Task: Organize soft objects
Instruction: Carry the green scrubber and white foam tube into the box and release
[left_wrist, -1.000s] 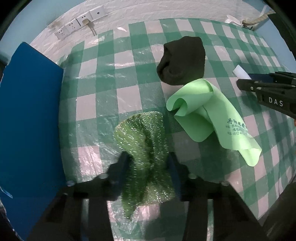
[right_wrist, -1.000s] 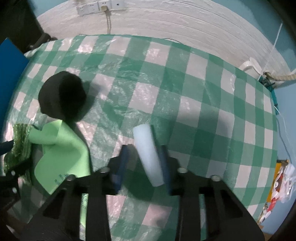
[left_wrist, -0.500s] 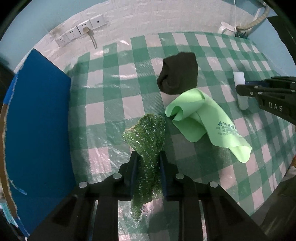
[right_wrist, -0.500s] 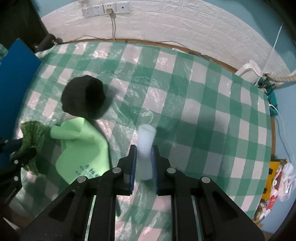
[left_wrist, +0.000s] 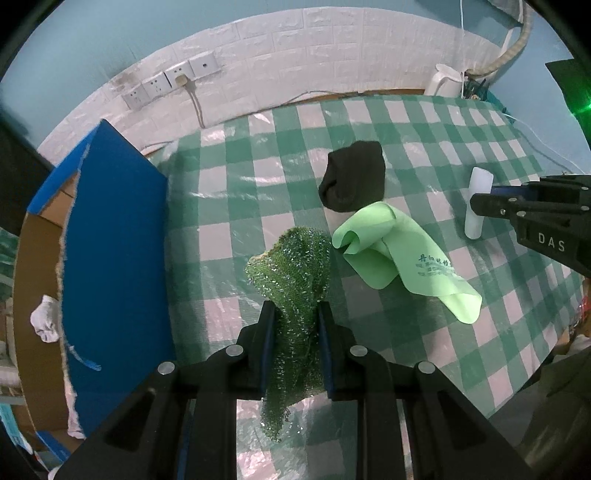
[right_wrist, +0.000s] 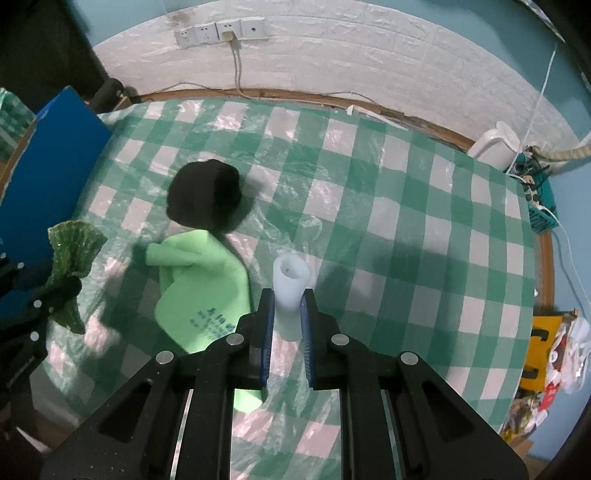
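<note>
My left gripper (left_wrist: 293, 314) is shut on a sparkly dark green scrub cloth (left_wrist: 291, 266) and holds it above the checked tablecloth (left_wrist: 243, 206); the cloth also shows in the right wrist view (right_wrist: 74, 251). My right gripper (right_wrist: 287, 299) is shut on a white foam roll (right_wrist: 290, 280), lifted off the table; the roll also shows in the left wrist view (left_wrist: 478, 201). A light green cloth (left_wrist: 399, 258) with printed text lies crumpled on the table, also in the right wrist view (right_wrist: 203, 280). A black sock bundle (left_wrist: 352, 181) lies just behind it, also in the right wrist view (right_wrist: 205, 197).
A blue cardboard box (left_wrist: 110, 251) with open flaps stands at the table's left edge, with a white sock (left_wrist: 46, 323) inside. Wall sockets (right_wrist: 219, 31) with a cable are on the brick wall behind. A white kettle (right_wrist: 495, 144) and cables sit at the back right.
Both grippers have closed on their objects and risen. The green scrub cloth and the white roll have come up off the table. The light green cloth and black sock have not moved.
</note>
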